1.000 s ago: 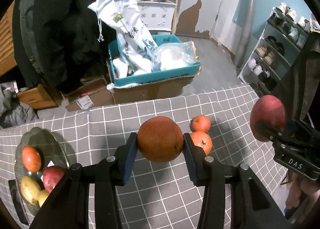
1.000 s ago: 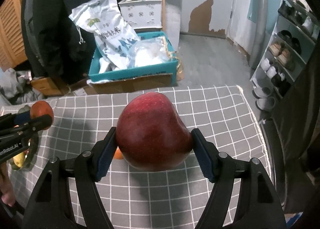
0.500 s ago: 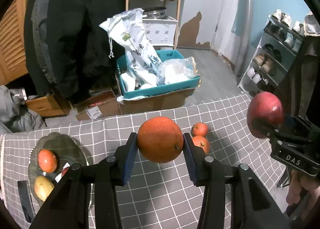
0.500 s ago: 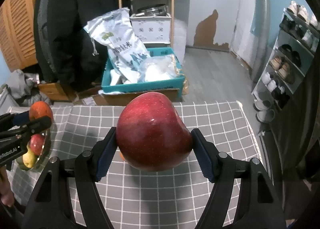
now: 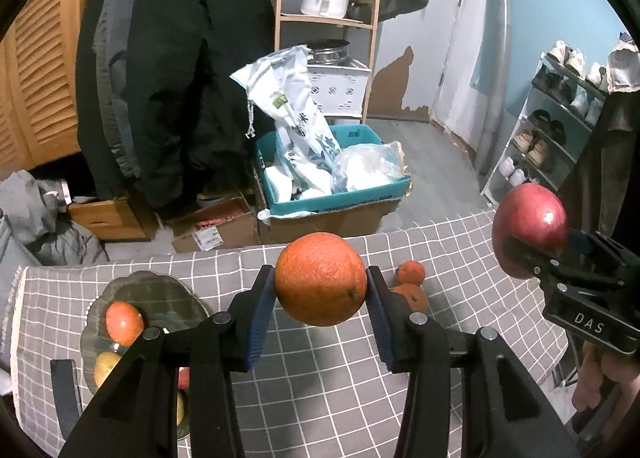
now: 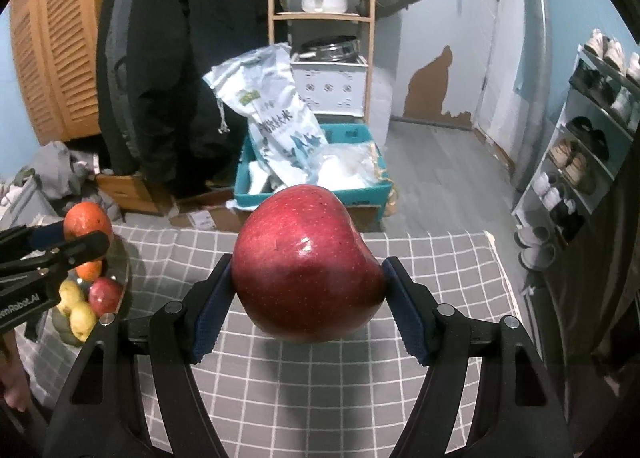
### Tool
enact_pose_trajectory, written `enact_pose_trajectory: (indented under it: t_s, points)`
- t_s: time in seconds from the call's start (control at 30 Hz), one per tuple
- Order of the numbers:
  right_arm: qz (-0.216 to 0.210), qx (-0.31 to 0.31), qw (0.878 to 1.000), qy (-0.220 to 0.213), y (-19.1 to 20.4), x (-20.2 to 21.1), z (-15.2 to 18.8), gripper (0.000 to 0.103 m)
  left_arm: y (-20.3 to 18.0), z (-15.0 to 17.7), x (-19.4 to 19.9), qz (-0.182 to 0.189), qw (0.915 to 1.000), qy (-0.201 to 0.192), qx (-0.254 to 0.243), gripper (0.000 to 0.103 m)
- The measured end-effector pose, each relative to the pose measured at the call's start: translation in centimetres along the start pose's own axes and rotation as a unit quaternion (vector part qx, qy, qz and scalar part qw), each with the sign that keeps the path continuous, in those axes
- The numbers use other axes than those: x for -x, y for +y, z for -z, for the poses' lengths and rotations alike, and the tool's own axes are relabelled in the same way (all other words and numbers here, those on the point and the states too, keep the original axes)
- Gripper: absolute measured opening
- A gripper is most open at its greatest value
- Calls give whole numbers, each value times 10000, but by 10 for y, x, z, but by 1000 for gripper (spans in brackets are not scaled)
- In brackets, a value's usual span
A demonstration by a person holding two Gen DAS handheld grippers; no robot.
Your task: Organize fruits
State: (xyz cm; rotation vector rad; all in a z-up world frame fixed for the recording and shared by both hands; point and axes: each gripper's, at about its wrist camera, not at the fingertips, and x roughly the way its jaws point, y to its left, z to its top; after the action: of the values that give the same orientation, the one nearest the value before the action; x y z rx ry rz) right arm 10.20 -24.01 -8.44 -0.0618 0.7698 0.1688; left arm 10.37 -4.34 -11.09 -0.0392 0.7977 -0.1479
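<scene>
My left gripper (image 5: 320,300) is shut on a large orange (image 5: 320,278) and holds it well above the grey checked tablecloth (image 5: 312,386). My right gripper (image 6: 308,294) is shut on a big red apple (image 6: 306,284), also held high; the apple shows at the right of the left wrist view (image 5: 528,230). A glass plate (image 5: 160,294) at the table's left holds an orange fruit (image 5: 124,322), a yellow fruit (image 5: 105,366) and a red apple (image 6: 105,295). Two small tangerines (image 5: 410,284) lie on the cloth behind the orange.
A teal box (image 5: 332,193) with bags stands on the floor beyond the table's far edge. A dark coat (image 5: 180,69), a wooden shelf (image 5: 328,17) and a shoe rack (image 5: 560,129) stand behind. A dark flat object (image 5: 66,390) lies by the plate.
Both grippers have risen and tilted up with their fruits held; the table looks lower and farther, and more of the room shows.
</scene>
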Motion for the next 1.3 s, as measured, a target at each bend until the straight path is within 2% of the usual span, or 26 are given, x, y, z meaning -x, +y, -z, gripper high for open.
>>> enact_pose_trajectory:
  t_s: [0.6, 1.3]
  points:
    - [-542, 360, 9979, -38, 76, -15, -21, 73, 73, 12, 19, -499, 9975, -73, 500, 46]
    - [-1101, 853, 9901, 172, 173, -48, -33, 73, 150, 43, 20, -955, 9898, 131, 1048, 46]
